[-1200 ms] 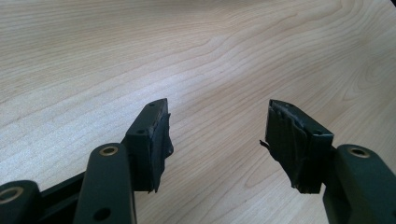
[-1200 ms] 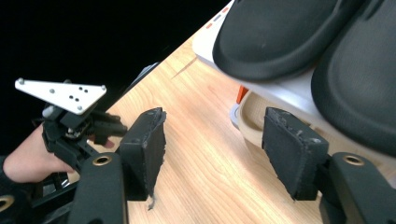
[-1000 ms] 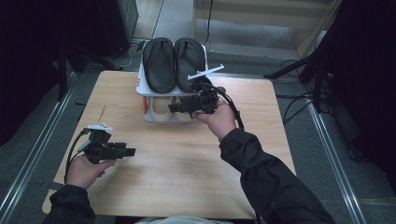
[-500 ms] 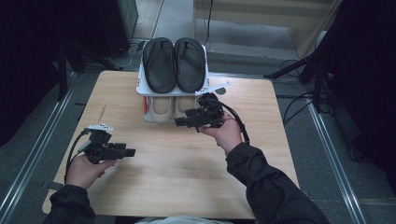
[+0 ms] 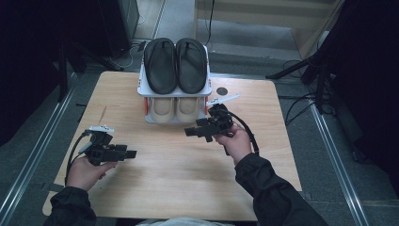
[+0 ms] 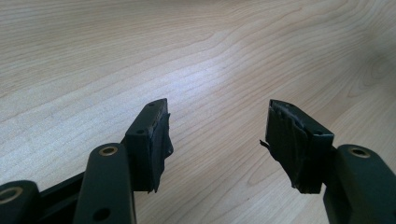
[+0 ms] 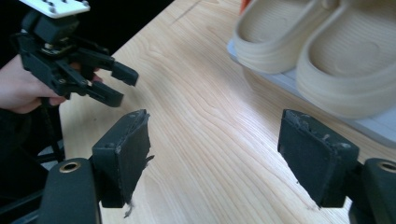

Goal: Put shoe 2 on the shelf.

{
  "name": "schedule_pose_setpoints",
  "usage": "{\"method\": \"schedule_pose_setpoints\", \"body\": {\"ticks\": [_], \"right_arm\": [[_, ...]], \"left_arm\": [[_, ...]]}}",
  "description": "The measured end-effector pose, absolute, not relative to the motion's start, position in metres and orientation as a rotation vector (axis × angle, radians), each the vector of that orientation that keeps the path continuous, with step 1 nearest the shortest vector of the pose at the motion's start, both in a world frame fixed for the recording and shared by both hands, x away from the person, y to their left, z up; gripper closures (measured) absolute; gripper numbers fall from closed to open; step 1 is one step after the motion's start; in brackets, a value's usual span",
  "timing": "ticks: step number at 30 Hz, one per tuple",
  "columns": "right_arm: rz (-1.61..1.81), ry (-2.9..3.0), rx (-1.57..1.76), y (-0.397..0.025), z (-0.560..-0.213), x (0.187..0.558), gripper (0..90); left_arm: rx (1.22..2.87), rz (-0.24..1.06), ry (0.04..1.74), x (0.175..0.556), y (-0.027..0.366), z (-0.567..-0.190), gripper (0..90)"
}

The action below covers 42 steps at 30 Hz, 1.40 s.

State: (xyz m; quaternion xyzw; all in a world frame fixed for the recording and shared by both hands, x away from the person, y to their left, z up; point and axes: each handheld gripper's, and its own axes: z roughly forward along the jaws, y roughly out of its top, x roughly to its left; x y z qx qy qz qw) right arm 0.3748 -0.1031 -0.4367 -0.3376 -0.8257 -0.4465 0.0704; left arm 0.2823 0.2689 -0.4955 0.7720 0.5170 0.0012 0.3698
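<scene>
From the high view, a light wooden tabletop (image 5: 164,188) carries a white two-tier shoe rack (image 5: 175,89) at its far edge. A pair of black flip-flop sandals (image 5: 177,63) lies side by side on the top tier, and a pair of cream foam slippers (image 5: 175,108) sits on the lower tier. The person's left hand (image 5: 84,170) holds the left tongs (image 5: 131,153) near the left edge of the tabletop, pointing toward the middle, well apart from the rack. The right hand (image 5: 235,141) holds the right tongs (image 5: 188,132) just in front of the rack, pointing left. A black cable (image 5: 248,134) loops off the right tongs.

In the left gripper view, the left tongs (image 6: 217,135) stand apart with nothing between them, over bare wood grain.

In the right gripper view, the right tongs (image 7: 212,140) are spread wide and empty above the tabletop. The cream foam slippers (image 7: 317,46) rest on the rack's pale lower shelf (image 7: 373,125) at upper right, near the right jaw. The left tongs (image 7: 119,86) show farther off at upper left, their jaws apart, held in the left hand (image 7: 23,86).
</scene>
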Motion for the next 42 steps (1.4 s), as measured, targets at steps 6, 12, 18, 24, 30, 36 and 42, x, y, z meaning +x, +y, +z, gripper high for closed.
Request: {"method": "schedule_pose_setpoints", "body": {"ticks": [6, 12, 18, 24, 30, 36, 42], "right_arm": [[-1.35, -2.452, -1.042, -0.117, -0.45, 0.374, 25.5], [-1.341, -2.447, -1.057, -0.129, -0.46, 0.369, 25.5], [-1.36, -2.434, -1.064, -0.141, -0.467, 0.364, 25.5], [-1.375, -2.43, -1.092, -0.152, -0.475, 0.362, 25.5], [-1.379, -2.419, -1.135, -0.163, -0.482, 0.362, 25.5], [-1.33, -2.497, -1.125, -0.167, -0.485, 0.356, 25.5], [-1.347, -2.516, -1.126, -0.172, -0.483, 0.355, 25.4]], "left_arm": [[1.979, 0.006, 1.329, 0.282, 0.27, -0.496, 40.2], [1.975, 0.006, 1.337, 0.282, 0.271, -0.495, 40.2], [1.977, 0.008, 1.338, 0.282, 0.271, -0.496, 40.2], [1.978, 0.008, 1.339, 0.282, 0.271, -0.496, 40.2], [1.977, 0.008, 1.338, 0.283, 0.27, -0.496, 40.1], [1.989, 0.003, 1.331, 0.283, 0.268, -0.496, 39.8], [1.997, -0.008, 1.33, 0.283, 0.267, -0.496, 39.0]]}}
